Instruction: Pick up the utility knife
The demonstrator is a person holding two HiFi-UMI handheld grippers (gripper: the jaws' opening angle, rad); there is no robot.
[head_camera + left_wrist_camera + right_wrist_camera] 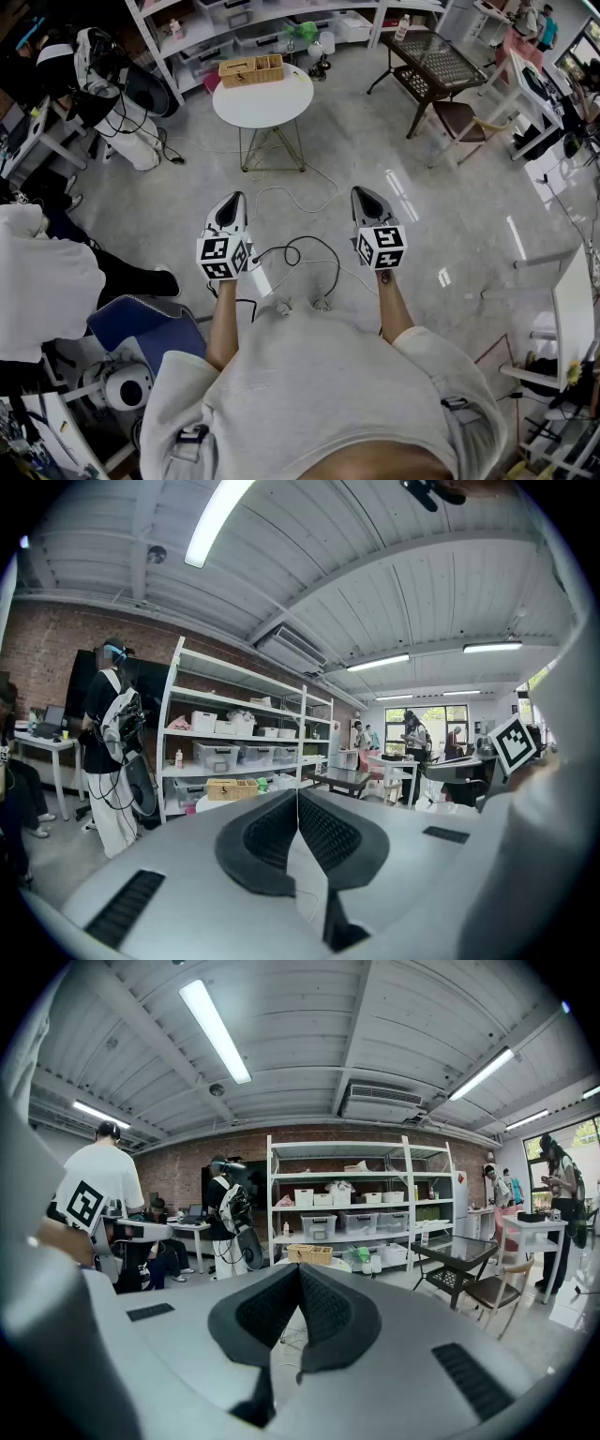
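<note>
No utility knife shows in any view. My left gripper (231, 208) (298, 803) is held out level over the floor, its dark pads pressed together with nothing between them. Beside it my right gripper (366, 202) (300, 1279) is shut and empty in the same way. Both point toward a round white table (267, 103) some way ahead, which carries a wicker basket (251, 69) (232, 788) (309, 1253). What lies in the basket is too small to tell.
Cables (300, 253) trail over the floor under the grippers. A glass-top table (436, 58) and a chair (461, 120) stand ahead on the right, with shelving (347, 1204) behind the round table. A person in white (37, 281) and a blue seat (141, 323) are close on the left.
</note>
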